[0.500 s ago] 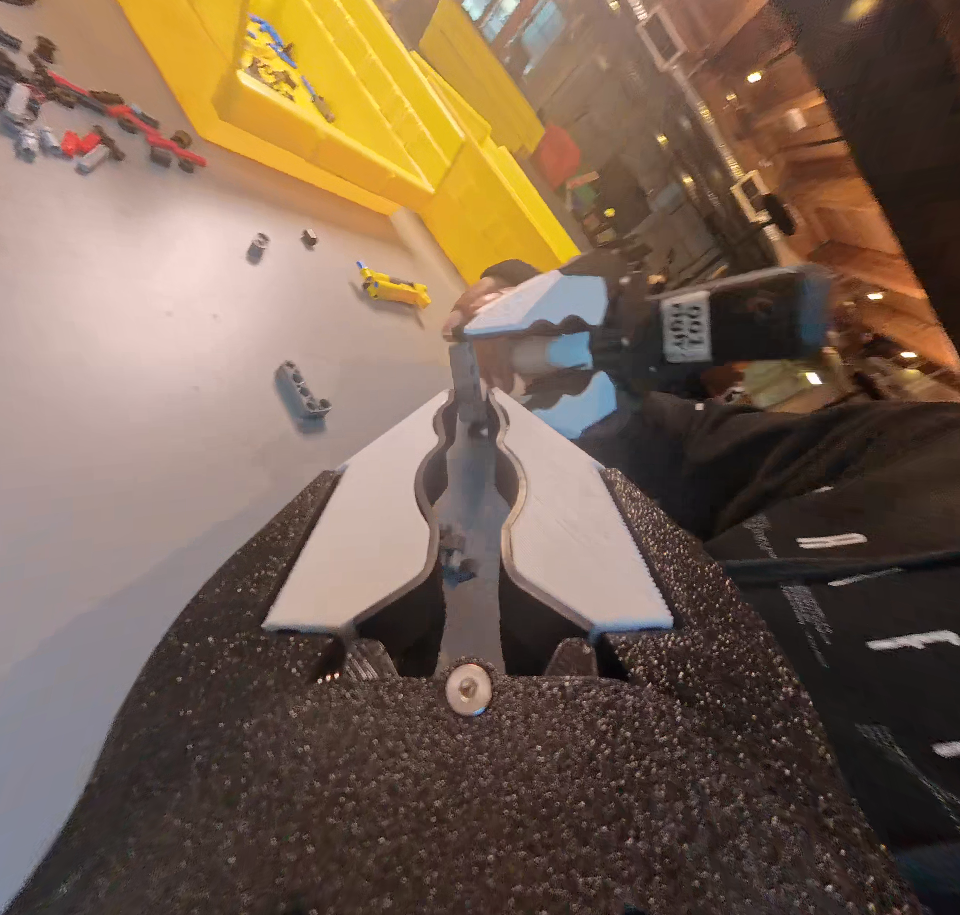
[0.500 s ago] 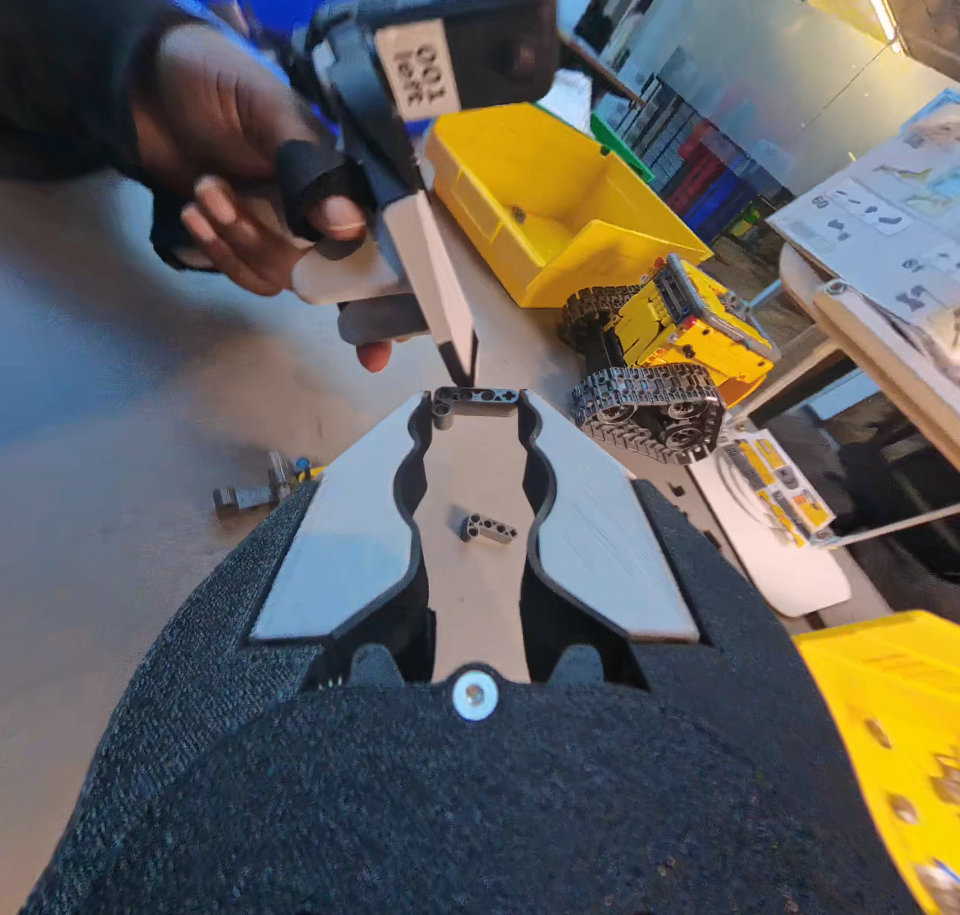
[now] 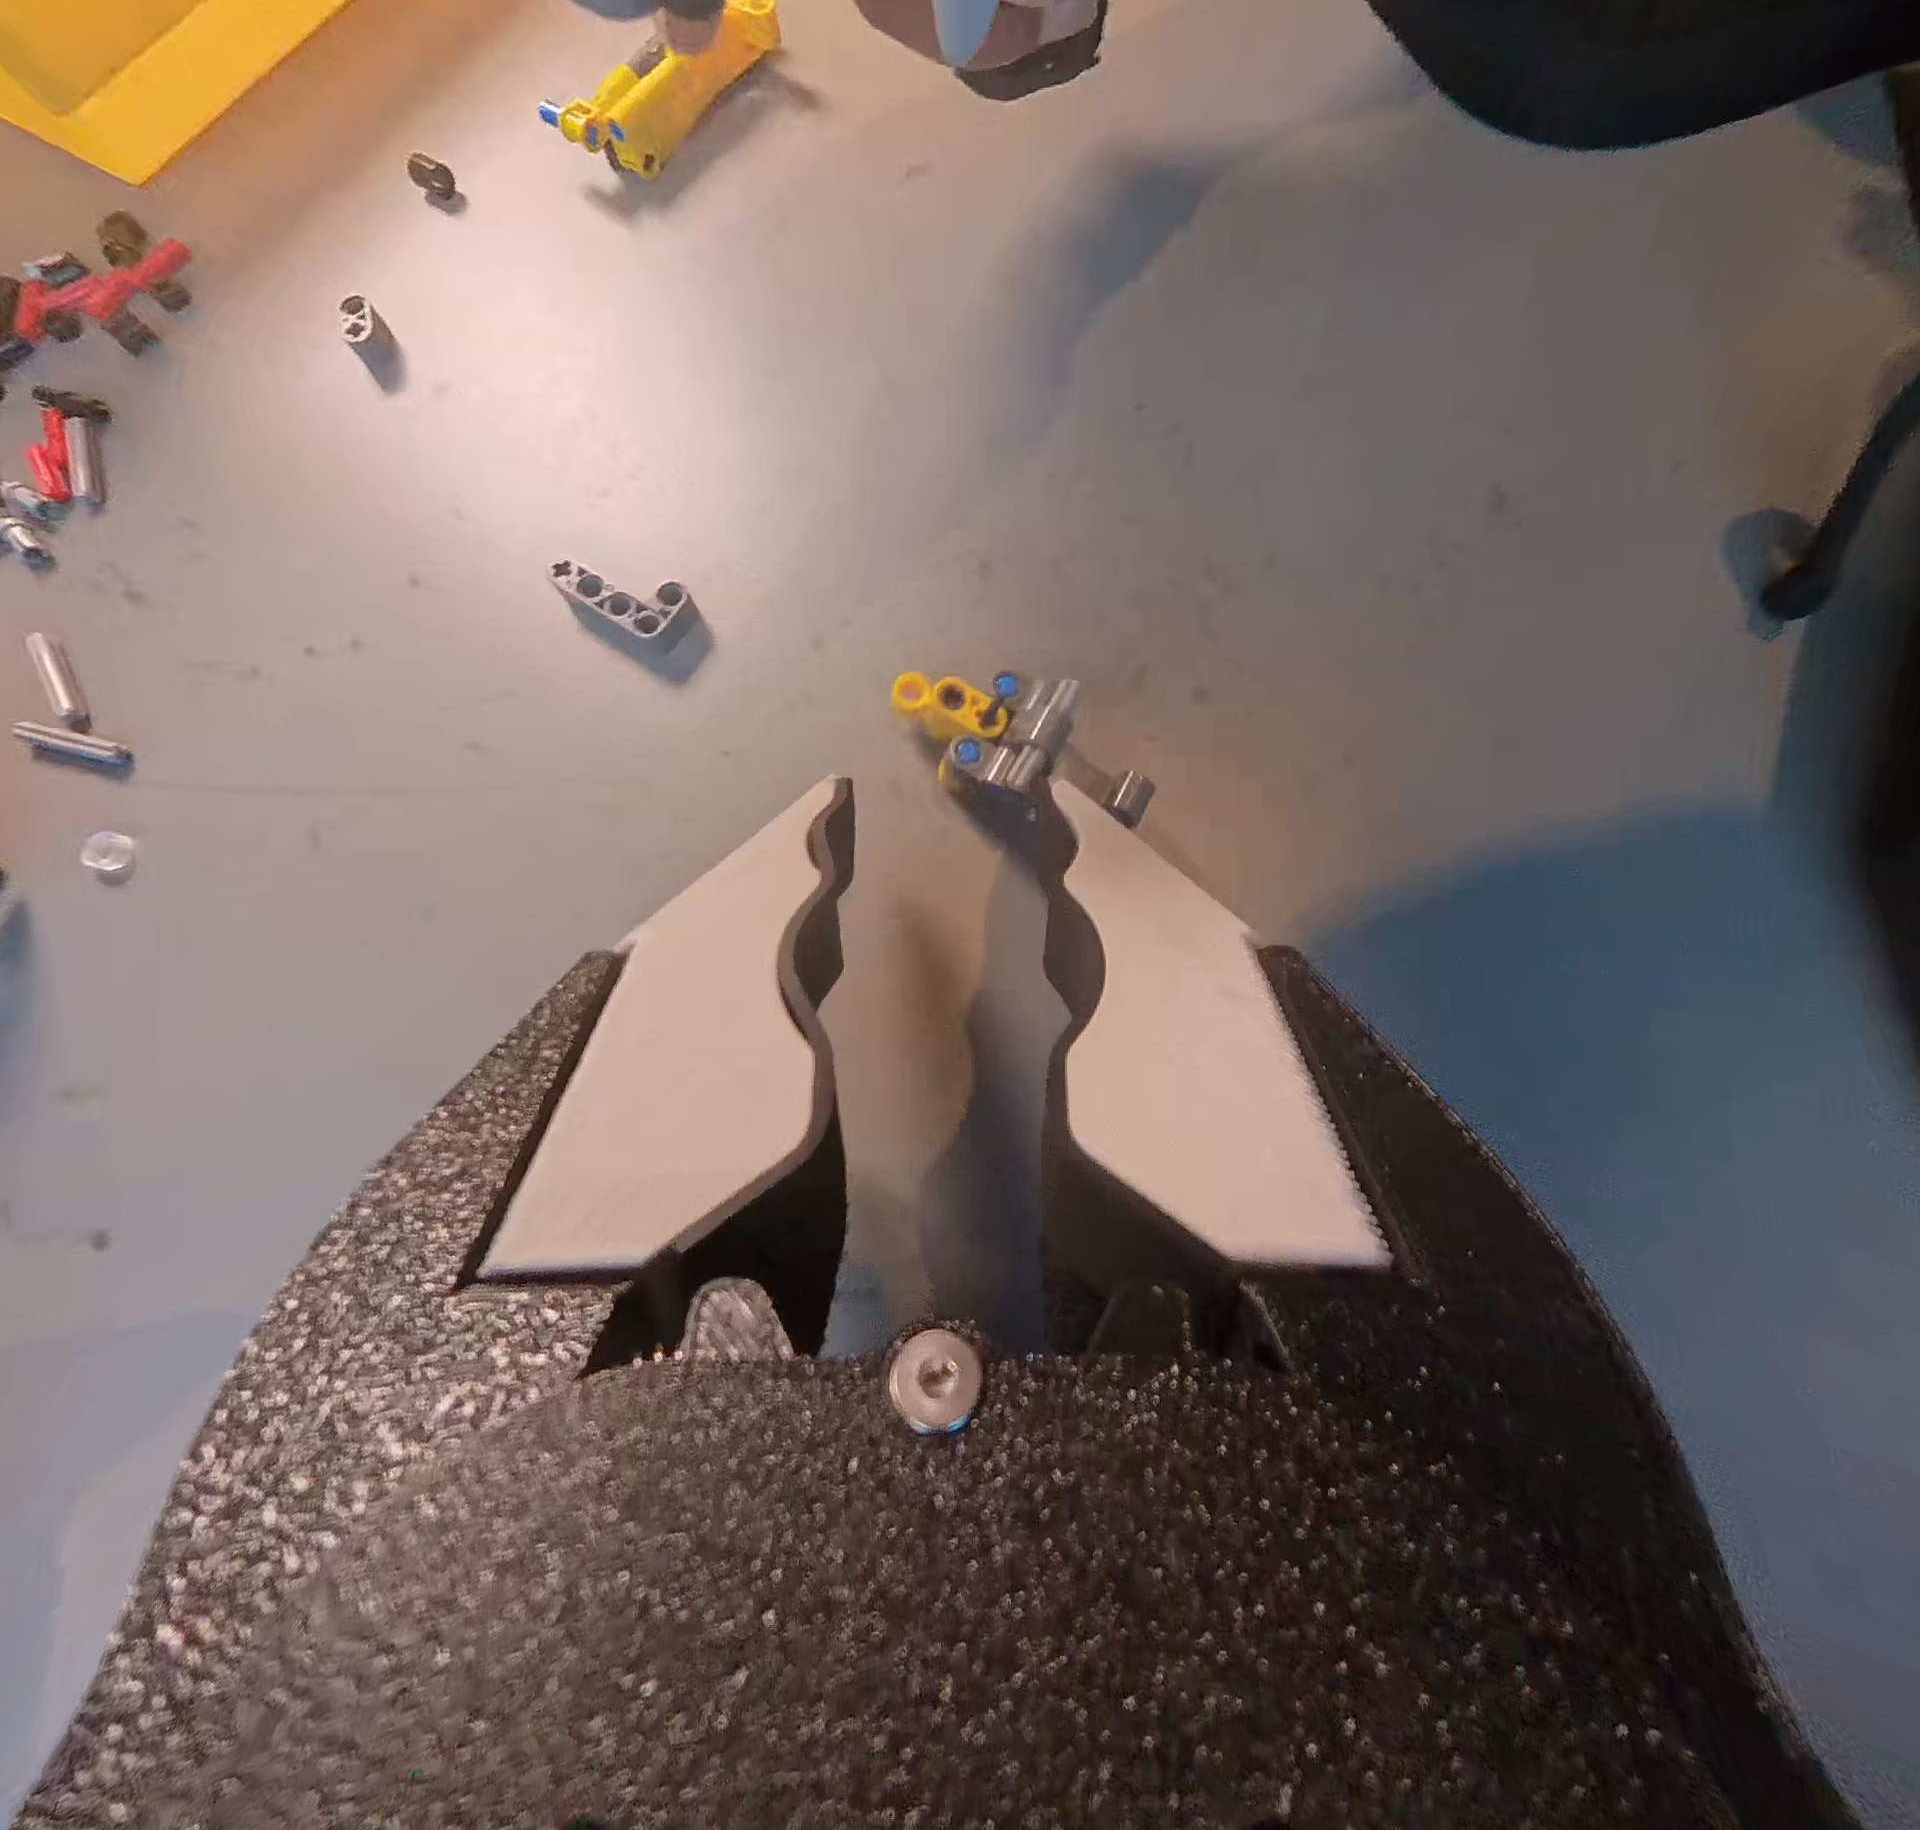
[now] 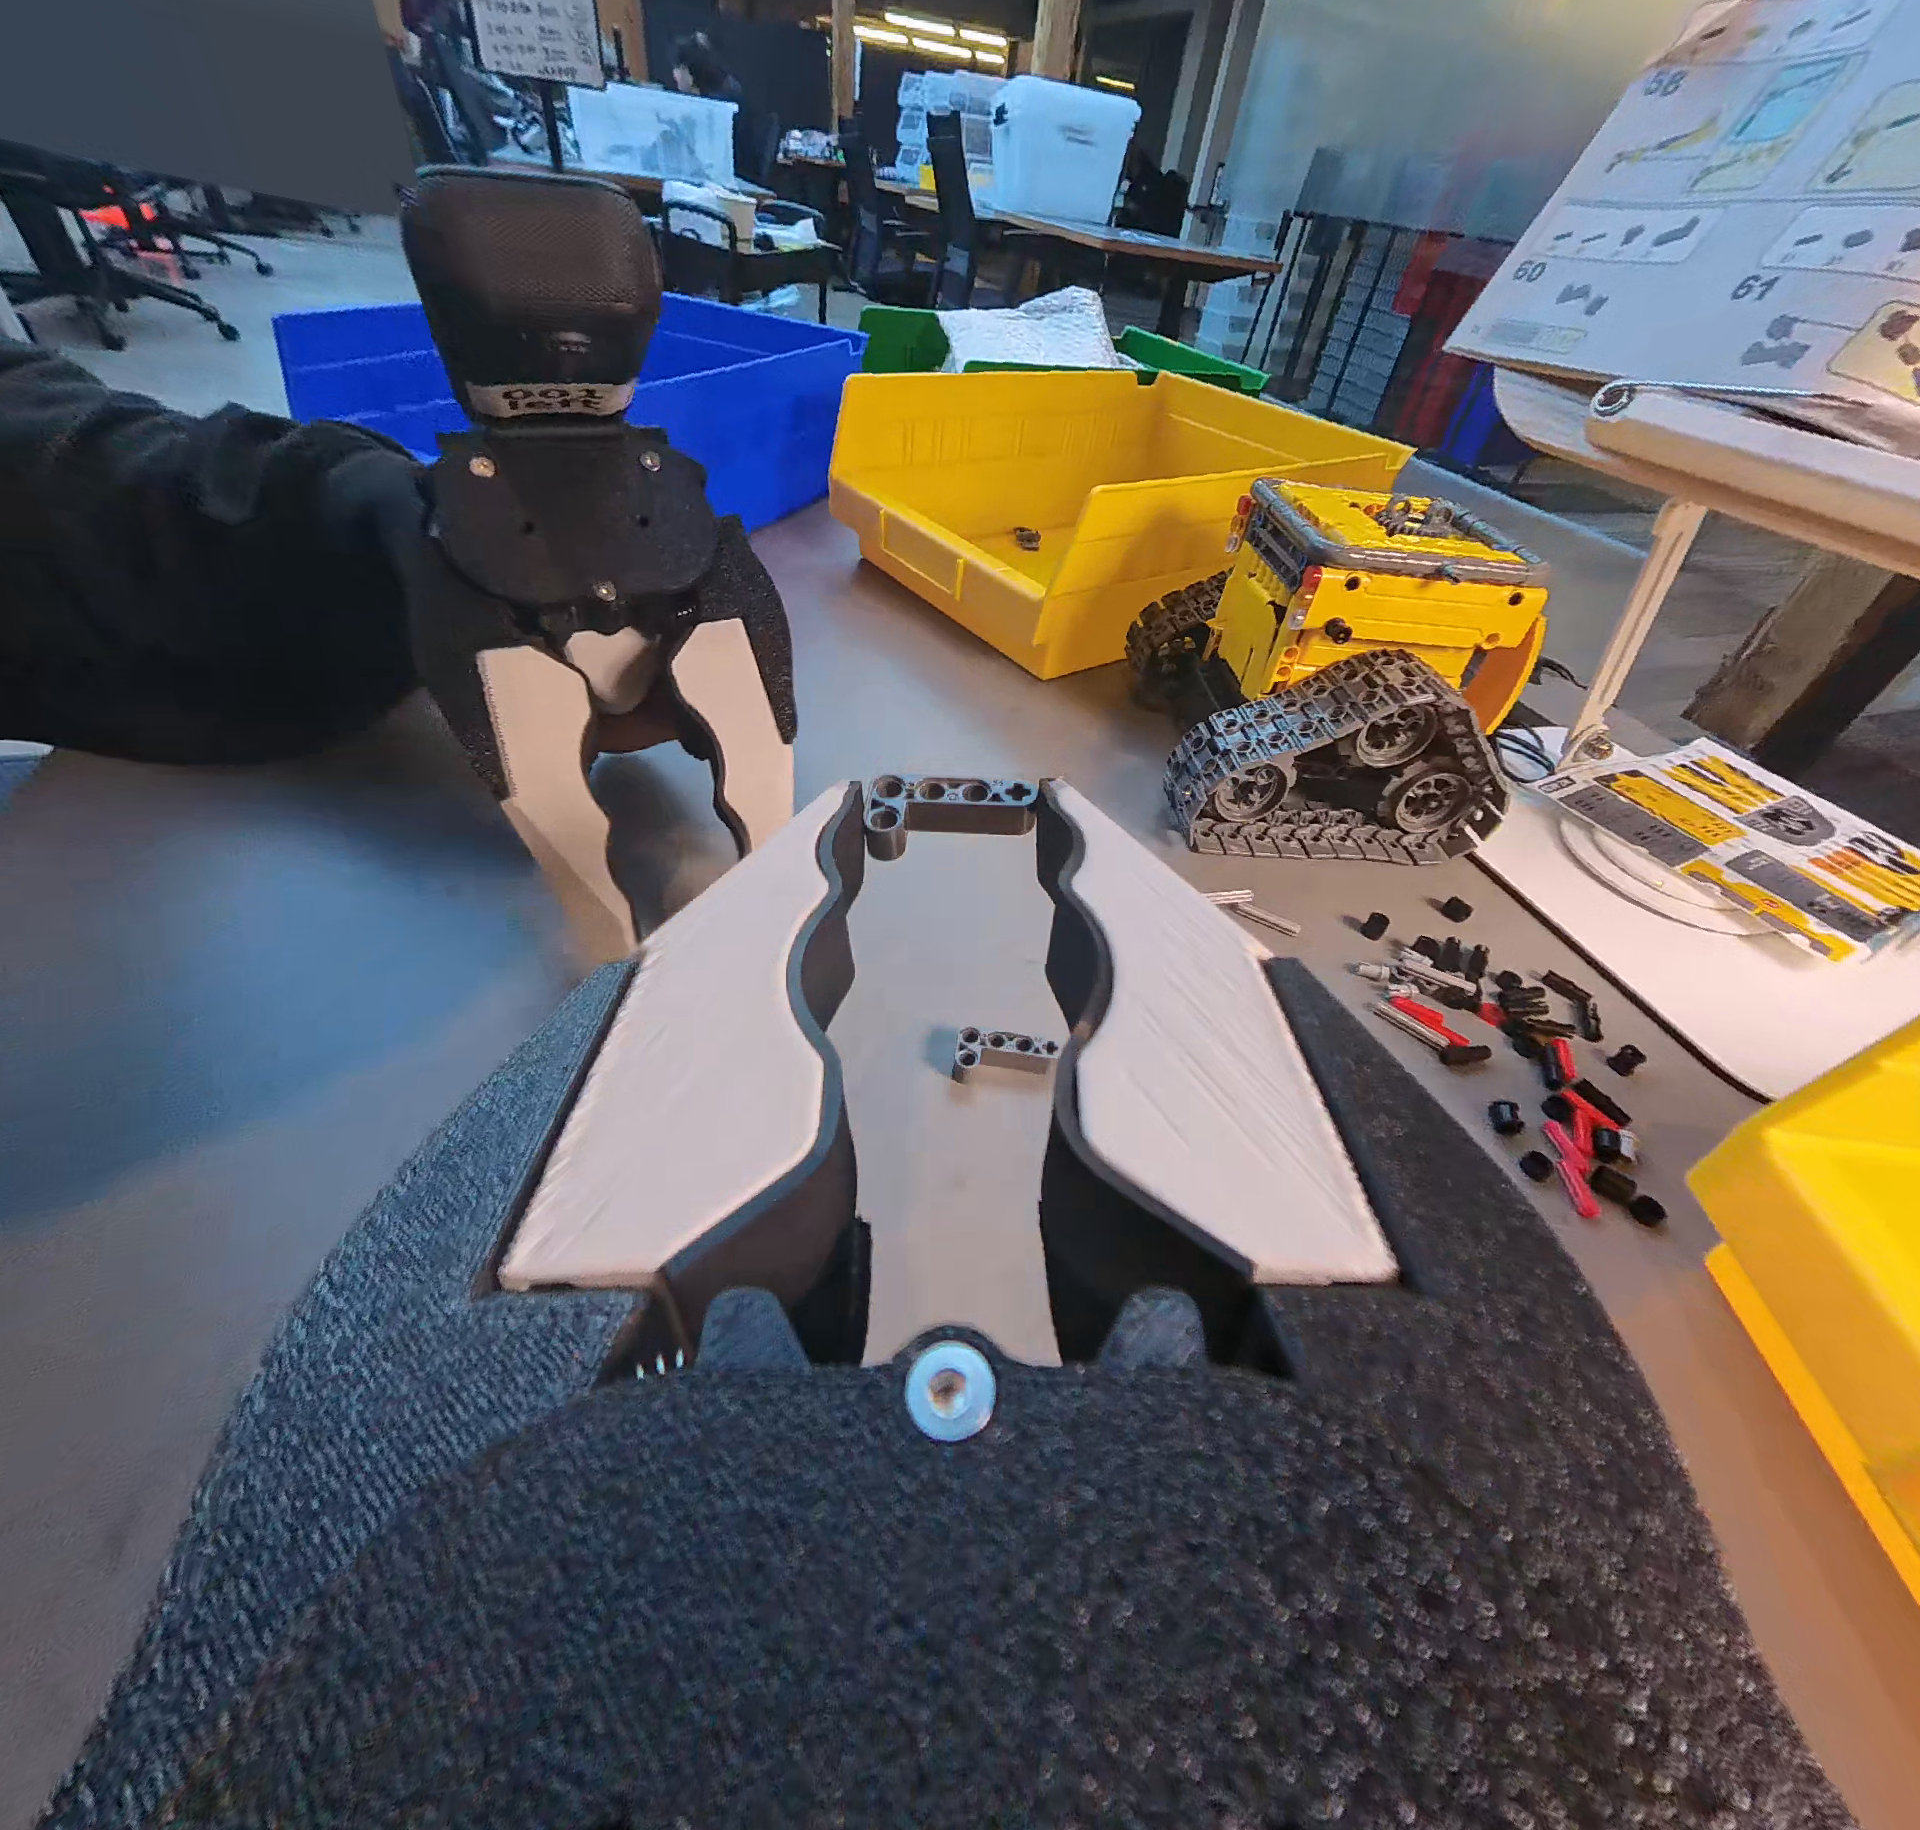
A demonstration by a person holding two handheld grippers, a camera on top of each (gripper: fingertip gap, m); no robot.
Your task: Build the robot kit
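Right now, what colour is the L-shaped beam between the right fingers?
Dark grey L-shaped beam, clearest in the right wrist view.

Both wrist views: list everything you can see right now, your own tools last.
L-shaped beam: one, dark grey, clamped at right tool's tips.
L-shaped beam: one, grey, lying on table.
Small yellow-grey assembly: one, just beyond left tool's tips.
Tracked vehicle model: one, yellow, table right.
Bins: yellow, blue, green, behind.
Pins: many, black and red, right.
Instruction booklet: one, on stand.
Left tool: open, empty.
Right tool: shut on beam.
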